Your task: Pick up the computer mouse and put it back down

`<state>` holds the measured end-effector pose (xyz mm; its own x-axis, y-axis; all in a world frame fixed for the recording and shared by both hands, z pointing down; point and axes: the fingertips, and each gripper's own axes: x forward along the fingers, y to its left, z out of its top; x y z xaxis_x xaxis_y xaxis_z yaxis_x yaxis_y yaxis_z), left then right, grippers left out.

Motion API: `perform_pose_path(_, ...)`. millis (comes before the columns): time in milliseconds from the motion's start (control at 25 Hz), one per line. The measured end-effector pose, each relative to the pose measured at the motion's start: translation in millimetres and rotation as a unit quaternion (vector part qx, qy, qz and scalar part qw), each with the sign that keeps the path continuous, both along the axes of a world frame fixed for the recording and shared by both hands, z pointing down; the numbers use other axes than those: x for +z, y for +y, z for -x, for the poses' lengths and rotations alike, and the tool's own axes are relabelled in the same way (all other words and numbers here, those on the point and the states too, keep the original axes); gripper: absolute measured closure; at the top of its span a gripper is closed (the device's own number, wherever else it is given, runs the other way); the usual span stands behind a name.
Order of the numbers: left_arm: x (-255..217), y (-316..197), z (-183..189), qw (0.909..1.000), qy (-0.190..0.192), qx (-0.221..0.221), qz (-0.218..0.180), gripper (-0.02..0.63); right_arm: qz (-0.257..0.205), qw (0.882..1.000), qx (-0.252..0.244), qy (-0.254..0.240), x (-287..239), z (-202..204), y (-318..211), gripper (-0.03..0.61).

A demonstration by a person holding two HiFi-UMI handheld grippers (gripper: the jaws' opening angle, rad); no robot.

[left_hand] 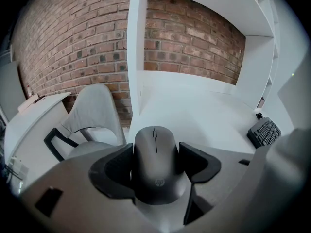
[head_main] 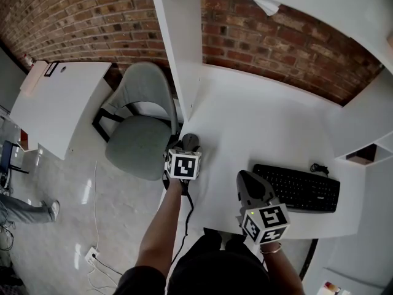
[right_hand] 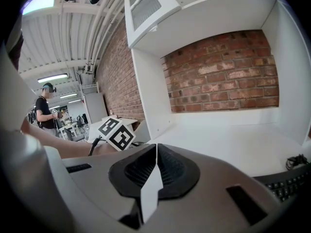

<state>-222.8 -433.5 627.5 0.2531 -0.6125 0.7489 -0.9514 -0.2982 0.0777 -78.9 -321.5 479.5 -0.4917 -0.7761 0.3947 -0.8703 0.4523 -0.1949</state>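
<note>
A dark grey computer mouse (left_hand: 155, 164) sits between the black pads (left_hand: 114, 171) of my left gripper (left_hand: 155, 152), which is shut on its sides. In the head view the mouse (head_main: 190, 142) is at the left edge of the white desk (head_main: 258, 121), just ahead of the left gripper (head_main: 188, 151). Whether it rests on the desk or hangs above it, I cannot tell. My right gripper (head_main: 245, 180) hovers near the desk's front edge, left of the keyboard; its jaws (right_hand: 155, 171) are shut with nothing between them.
A black keyboard (head_main: 298, 186) lies at the desk's front right. A grey chair (head_main: 138, 128) stands left of the desk, beside a white upright panel (head_main: 181, 54). Another white table (head_main: 58, 103) is farther left. A person (right_hand: 46, 113) stands far off.
</note>
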Motion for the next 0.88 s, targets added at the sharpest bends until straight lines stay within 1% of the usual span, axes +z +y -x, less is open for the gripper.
perform_pose_path(320,0.4,-2.2,-1.5,1.0,-0.002,0.005,-0.007,0.322,0.0,1.0,-0.002,0.002,0.8,1.7,2.7,0.574)
perform_pose_path(520,-3.2,-2.8,-1.0,0.9995,-0.021,0.012,-0.019,0.313,0.002,1.0,-0.003,0.0,1.2,2.7,6.9,0.574)
perform_pose_path(680,-20.5,-3.9,-2.3,0.9986,-0.024,0.016,-0.045,0.311,0.0,1.0,-0.003,-0.001,-0.9,2.6,9.4,0.574)
perform_pose_path(800,-39.3,-4.1,3.1,0.9971,-0.026,0.007,-0.071,0.313,-0.005,1.0,0.0,-0.003,-3.5,1.0,10.9,0.574)
perform_pose_path(880,-50.6,-3.2,5.5,0.996,-0.02,0.002,-0.087,0.313,-0.009,1.0,0.003,-0.006,-6.0,-0.6,12.1,0.574)
